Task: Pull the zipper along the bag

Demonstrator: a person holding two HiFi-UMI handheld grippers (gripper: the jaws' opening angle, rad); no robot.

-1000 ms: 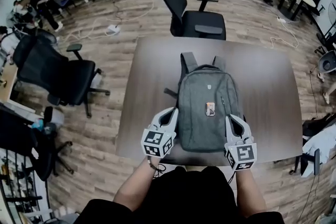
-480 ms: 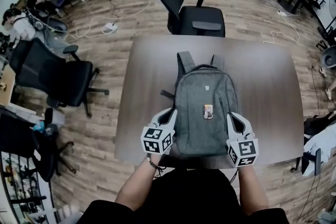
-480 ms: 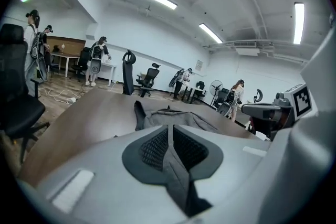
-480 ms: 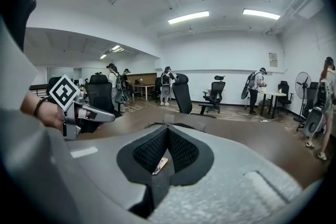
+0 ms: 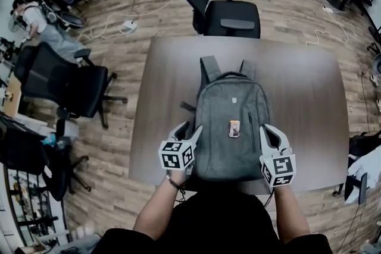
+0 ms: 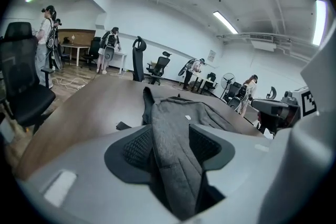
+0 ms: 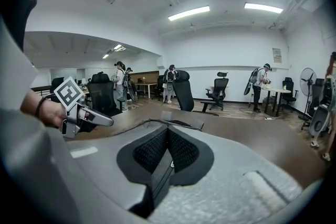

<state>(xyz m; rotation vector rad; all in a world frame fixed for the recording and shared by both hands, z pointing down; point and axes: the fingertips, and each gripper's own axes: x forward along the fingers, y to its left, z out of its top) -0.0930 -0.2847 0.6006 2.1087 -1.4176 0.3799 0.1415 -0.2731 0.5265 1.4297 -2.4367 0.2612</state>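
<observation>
No legible text from my station in any view. The backpack (image 5: 229, 128) carries a small shield-shaped badge (image 5: 236, 102) near its top and a small tag (image 5: 234, 128) mid-panel, both too small for me to read. The square markers (image 5: 176, 155) on the cubes of the left gripper (image 5: 189, 129) and right gripper (image 5: 267, 129) are black-and-white patterns only, and the wall sign (image 7: 276, 55) is unreadable.
</observation>
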